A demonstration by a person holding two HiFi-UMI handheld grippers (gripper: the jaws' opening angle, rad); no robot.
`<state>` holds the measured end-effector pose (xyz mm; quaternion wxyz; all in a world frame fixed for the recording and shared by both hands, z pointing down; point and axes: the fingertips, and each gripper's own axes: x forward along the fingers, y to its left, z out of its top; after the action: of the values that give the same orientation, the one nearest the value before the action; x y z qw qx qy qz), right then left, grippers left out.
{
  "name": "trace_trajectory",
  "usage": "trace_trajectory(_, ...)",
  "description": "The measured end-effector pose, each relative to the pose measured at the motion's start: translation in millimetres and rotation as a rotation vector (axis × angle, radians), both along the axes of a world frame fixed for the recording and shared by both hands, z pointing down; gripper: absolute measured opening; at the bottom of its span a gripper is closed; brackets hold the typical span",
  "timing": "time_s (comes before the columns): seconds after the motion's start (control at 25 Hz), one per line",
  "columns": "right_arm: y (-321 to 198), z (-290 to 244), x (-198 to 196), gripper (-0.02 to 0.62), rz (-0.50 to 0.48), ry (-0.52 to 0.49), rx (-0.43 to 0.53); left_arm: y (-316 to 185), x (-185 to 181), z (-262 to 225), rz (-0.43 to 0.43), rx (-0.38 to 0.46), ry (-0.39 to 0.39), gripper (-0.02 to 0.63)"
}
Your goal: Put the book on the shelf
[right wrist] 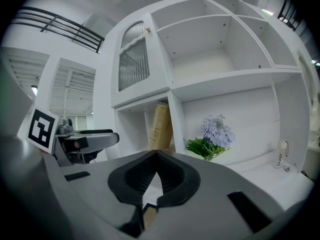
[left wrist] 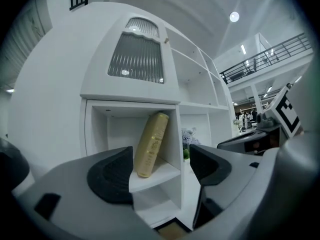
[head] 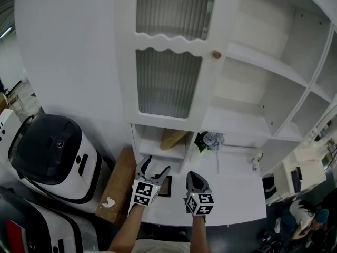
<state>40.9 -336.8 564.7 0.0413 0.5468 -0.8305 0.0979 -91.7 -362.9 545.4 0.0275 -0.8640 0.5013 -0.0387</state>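
A tan book leans tilted inside the small cubby of the white shelf unit, its top against the cubby's right wall. The left gripper view shows the same book standing on the cubby's middle board, apart from my jaws. My left gripper is open and empty, hovering in front of the cubby, and in its own view the left gripper frames the board's edge. My right gripper is shut with nothing in it. Beyond the right gripper stands the book.
A bunch of pale blue flowers lies right of the cubby, and a small bottle stands further right. A dark-framed flat object lies on the counter under my left gripper. A cardboard box and a white-and-black machine are at the left.
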Motion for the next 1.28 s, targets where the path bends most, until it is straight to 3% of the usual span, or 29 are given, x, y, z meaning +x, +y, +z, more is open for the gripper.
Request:
trace_trajectory(0.32,23,-1,-19,0.026,0.024,-0.005,0.027,42,-24,-4,-0.019,0.007,-0.006,0.354)
trace_trajectory(0.76,40,6,-31,0.026,0.023,0.022,0.032,71,-46,2,-0.038,0.008,0.062,0.342)
trace_trajectory(1.28,49,-2,-21,0.026,0.033,0.009,0.047,73,-46,-9,-0.016,0.061,0.101,0.1)
